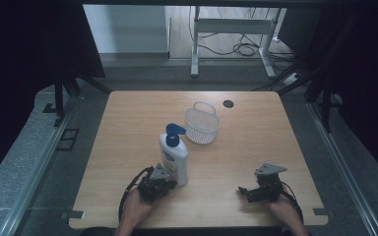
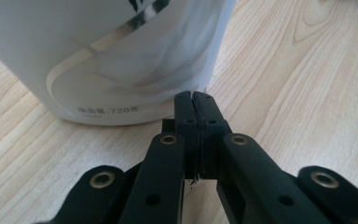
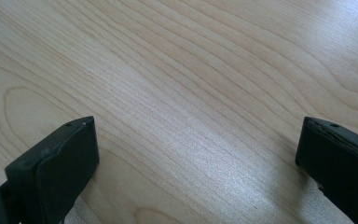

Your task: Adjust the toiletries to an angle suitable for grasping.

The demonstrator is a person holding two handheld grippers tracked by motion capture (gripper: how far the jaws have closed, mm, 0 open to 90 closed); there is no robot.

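Note:
A white lotion bottle (image 1: 173, 160) with a blue pump top stands upright near the table's front left. My left gripper (image 1: 170, 184) rests on the table right at its base, jaws pressed together with nothing between them. In the left gripper view the shut tips (image 2: 195, 96) almost touch the bottle's lower wall (image 2: 116, 56). My right gripper (image 1: 242, 191) lies on the table at the front right, pointing left. In the right gripper view its jaws stand wide apart over bare wood (image 3: 191, 116), the gripper (image 3: 196, 135) open and empty.
A small white mesh basket (image 1: 202, 124) with a handle sits behind the bottle near the table's middle. A round cable hole (image 1: 228, 103) lies at the back edge. Metal rails run along both sides of the wooden table (image 1: 128, 128).

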